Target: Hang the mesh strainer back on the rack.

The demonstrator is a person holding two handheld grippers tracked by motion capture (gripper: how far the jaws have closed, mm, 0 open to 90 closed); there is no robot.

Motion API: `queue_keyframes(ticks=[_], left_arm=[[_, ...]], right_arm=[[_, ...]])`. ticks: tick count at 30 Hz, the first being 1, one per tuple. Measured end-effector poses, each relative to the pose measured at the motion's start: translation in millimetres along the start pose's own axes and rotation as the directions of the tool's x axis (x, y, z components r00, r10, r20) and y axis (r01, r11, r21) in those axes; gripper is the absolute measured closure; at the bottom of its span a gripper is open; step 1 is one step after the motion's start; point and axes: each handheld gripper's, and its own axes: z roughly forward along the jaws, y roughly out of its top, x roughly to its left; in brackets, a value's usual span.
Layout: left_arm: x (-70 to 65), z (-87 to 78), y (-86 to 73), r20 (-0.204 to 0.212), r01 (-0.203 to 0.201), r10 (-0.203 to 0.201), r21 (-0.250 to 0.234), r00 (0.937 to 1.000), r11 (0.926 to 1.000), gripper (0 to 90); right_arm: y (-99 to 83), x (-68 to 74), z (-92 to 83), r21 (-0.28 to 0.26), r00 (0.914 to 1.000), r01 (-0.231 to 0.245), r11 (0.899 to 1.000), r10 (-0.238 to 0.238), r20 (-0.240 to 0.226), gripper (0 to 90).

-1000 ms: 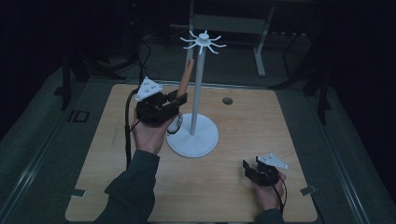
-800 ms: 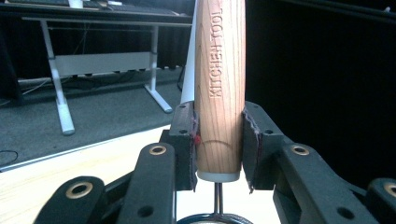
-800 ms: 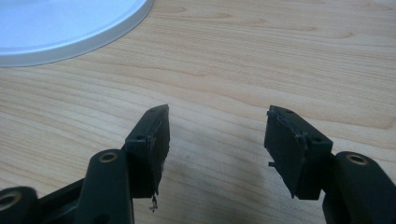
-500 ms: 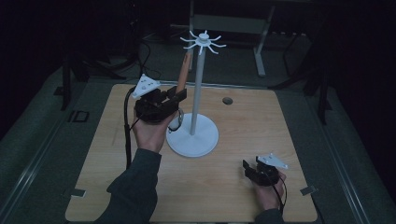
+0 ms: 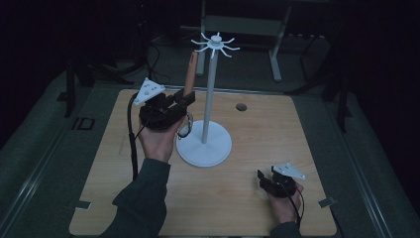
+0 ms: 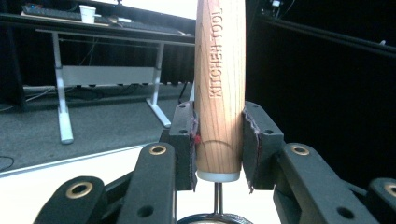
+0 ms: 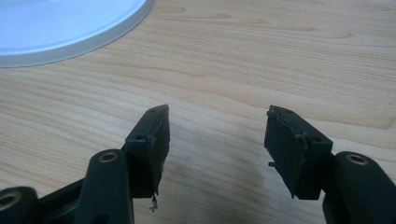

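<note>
- Wooden kitchen-tool handle (image 6: 219,88), light brown, rounded, stamped "KITCHEN TOOL": clamped between the two black pads of the left gripper (image 6: 218,140), standing upright, its white end cap just below the pads and a thin metal shank running down from it.
- Same handle (image 5: 190,74) in the high view: rises from the jaws beside the pole of the white stand, close to it; whether they touch cannot be told.
- Left gripper (image 5: 184,99): jaws closed part-way on the handle, pointing away from the person toward the stand; grey three-cornered plate on top, black cable trailing down at the left.
- Left hand (image 5: 159,141): under the gripper body, forearm in a dark sleeve coming in from the bottom edge, raised above the table.
- Right gripper (image 7: 217,135): jaws apart with nothing between them, bare wood beneath.
- Right gripper (image 5: 265,178) and right hand (image 5: 286,206): low at the table's near right edge, well apart from the stand.
- White metal stand (image 5: 210,99): round flat base, tall pole, ring of hooks on top, mid-table.
- Light wooden table (image 5: 257,124): rectangular, with a small dark round spot (image 5: 241,106) behind the stand.
</note>
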Motion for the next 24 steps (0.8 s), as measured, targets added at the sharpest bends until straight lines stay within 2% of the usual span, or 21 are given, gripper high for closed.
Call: queue_keyframes(ticks=[11,24], left_arm=[[2.0,-2.5,2.2,-0.004,0.023,-0.023,-0.029,0.9997,0.9993,69.1],[1.0,4.5,9.3,0.005,0.005,-0.005,-0.020,1.0000,0.9998,69.1]], right_arm=[[0.0,-0.1,-0.1,-0.001,1.0000,0.000,1.000,0.000,0.000,40.1],[-0.1,-0.3,-0.1,-0.003,1.0000,-0.002,1.000,0.002,-0.002,40.1]])
